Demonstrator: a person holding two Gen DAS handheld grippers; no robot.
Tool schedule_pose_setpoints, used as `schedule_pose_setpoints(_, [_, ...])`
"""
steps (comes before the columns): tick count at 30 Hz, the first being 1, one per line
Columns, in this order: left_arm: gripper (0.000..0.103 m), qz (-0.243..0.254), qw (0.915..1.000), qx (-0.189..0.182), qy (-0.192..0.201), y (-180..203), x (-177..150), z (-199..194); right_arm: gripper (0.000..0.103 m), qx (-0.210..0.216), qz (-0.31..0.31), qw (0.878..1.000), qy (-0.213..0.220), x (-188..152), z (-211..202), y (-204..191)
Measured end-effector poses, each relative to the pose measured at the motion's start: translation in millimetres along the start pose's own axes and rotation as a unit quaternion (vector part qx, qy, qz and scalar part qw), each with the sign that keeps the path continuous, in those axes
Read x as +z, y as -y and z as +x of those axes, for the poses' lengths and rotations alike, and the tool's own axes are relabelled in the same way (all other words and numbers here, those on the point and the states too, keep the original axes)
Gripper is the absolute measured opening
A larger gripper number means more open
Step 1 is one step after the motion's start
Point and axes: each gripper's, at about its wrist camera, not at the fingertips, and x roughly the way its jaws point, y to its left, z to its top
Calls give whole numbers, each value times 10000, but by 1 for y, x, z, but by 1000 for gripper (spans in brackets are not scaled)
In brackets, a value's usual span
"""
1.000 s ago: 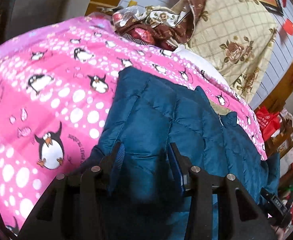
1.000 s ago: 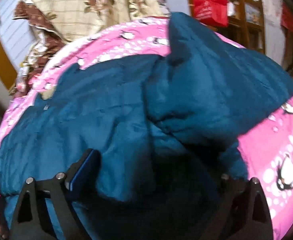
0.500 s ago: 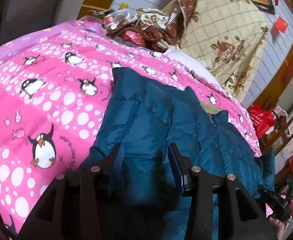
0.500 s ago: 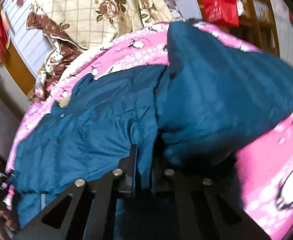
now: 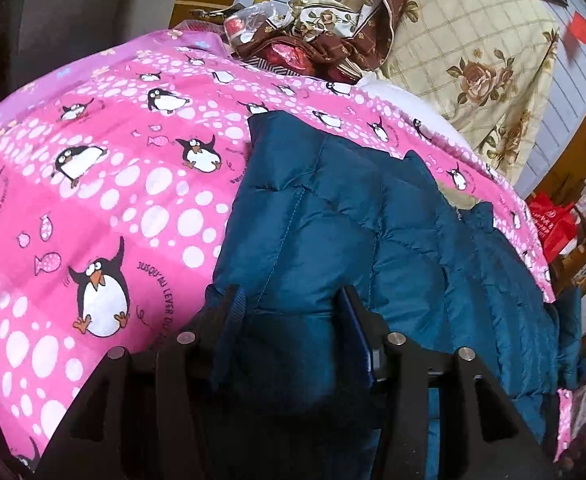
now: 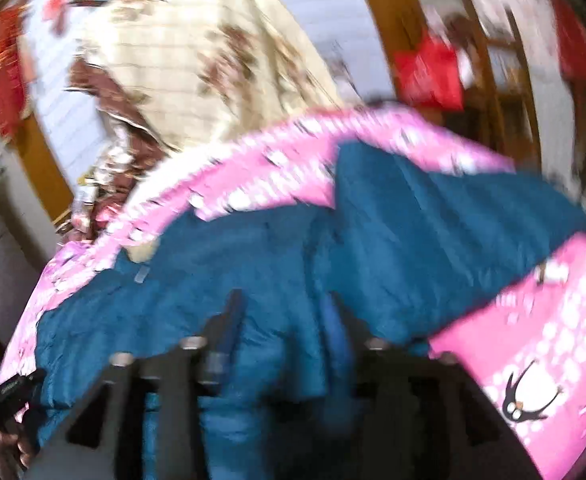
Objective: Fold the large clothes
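The blue puffer jacket (image 5: 333, 220) lies spread across the pink penguin bedspread (image 5: 93, 200), near the bed edge closest to me, w/ one big flap, maybe a sleeve, stretched out toward the far side in the right view (image 6: 433, 220).

My left tongs (image 5: 293, 312) are pinching a thick quilted fold at the jacket's near edge, fabric bulging up between the two fingers. My right tongs (image 6: 285, 312) have blue cloth bunched between the fingers too; the pic is badly smeared, so I judge they grip it but can't be sure how tight.

Handling, my guess: it's down-filled, so light for its bulk, v. soft, no stiffness at all. It'll sag and billow, and trapped air will make folds spring back. The shell looks smooth & shiny, prob. slippery, so a shallow pinch could slide off. Best to take hold at stitched seams or a hem, where the layers are thin and firm, not on a puffy panel. Not fragile, though the zip or thin shell could snag.

Containers: none I can make out on the bed. A red bag (image 5: 553, 228) sits beyond the far corner; contents hidden. A heap of patterned cloth (image 5: 313, 44) is piled at the head end, beside a floral cream quilt (image 5: 473, 60).
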Motion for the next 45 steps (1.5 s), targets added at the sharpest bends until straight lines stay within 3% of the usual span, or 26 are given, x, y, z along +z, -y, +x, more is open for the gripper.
schedule_pose_setpoints(2, [20, 72, 10000, 58, 12, 3, -1, 0, 58, 312, -567, 9979, -60, -2, 3, -30])
schedule_pose_setpoints(4, [20, 99, 9999, 106, 65, 4, -1, -3, 58, 494, -947, 9935, -405, -8, 23, -48])
schedule_pose_setpoints(7, [20, 202, 9989, 284, 318, 8, 0, -17, 58, 79, -1024, 9870, -1232, -22, 71, -43])
schedule_pose_setpoints(8, [20, 288, 9977, 332, 507, 12, 0, -24, 58, 101, -799, 9860, -1461, -25, 82, -34])
schedule_pose_setpoints(10, [20, 583, 9924, 349, 1022, 24, 1, -42, 58, 142, -623, 9873, -1456, -21, 82, -30])
schedule_pose_setpoints(12, [20, 873, 9883, 162, 1239, 38, -2, -49, 58, 29, -745, 9868, -1435, -21, 82, -34])
schedule_pose_setpoints(15, [20, 1299, 9887, -296, 691, 61, -9, -29, 58, -375, -1119, 9867, -1115, -19, 68, -53])
schedule_pose_setpoints(17, [20, 1512, 9878, -367, 95, 72, -18, -5, 60, -87, -1334, 9876, -823, -19, 53, -69])
schedule_pose_setpoints(18, [20, 1630, 9863, -232, -77, 76, -22, 4, 64, 120, -1409, 9869, -774, -20, 49, -75])
schedule_pose_setpoints(21, [22, 1665, 9859, -161, -104, 76, -22, 8, 82, 232, -1723, 9792, -1044, -32, 60, -95])
schedule_pose_setpoints(23, [24, 1553, 9874, -251, -155, 71, -21, 10, 85, 71, -1725, 9730, -1531, -43, 82, -91])
schedule_pose_setpoints(25, [24, 1504, 9881, -273, -165, 69, -20, 10, 85, 106, -1550, 9773, -1441, -35, 79, -89])
schedule_pose_setpoints(27, [24, 1484, 9885, -249, -158, 72, -22, 9, 82, 51, -1404, 9843, -1073, -24, 60, -85])
schedule_pose_setpoints(31, [24, 1319, 9903, -426, -45, 76, -24, -6, 82, -174, -760, 9968, -177, 10, 14, -40])
schedule_pose_setpoints(34, [25, 1459, 9874, -600, 79, 84, -27, -16, 83, -887, -25, 9960, 138, 48, -4, 33])
schedule_pose_setpoints(36, [25, 1611, 9851, -605, 73, 90, -31, -17, 83, -1576, 490, 9861, 204, 73, -6, 105])
schedule_pose_setpoints(40, [25, 1665, 9842, -597, 52, 94, -33, -15, 83, -2099, 1474, 9665, -79, 86, -4, 238])
schedule_pose_setpoints(42, [25, 1669, 9842, -583, 88, 95, -33, -15, 83, -2257, 1937, 9545, -230, 84, 1, 290])
schedule_pose_setpoints(45, [25, 1672, 9843, -550, 119, 96, -33, -13, 82, -2012, 2707, 9406, -402, 70, 10, 357])
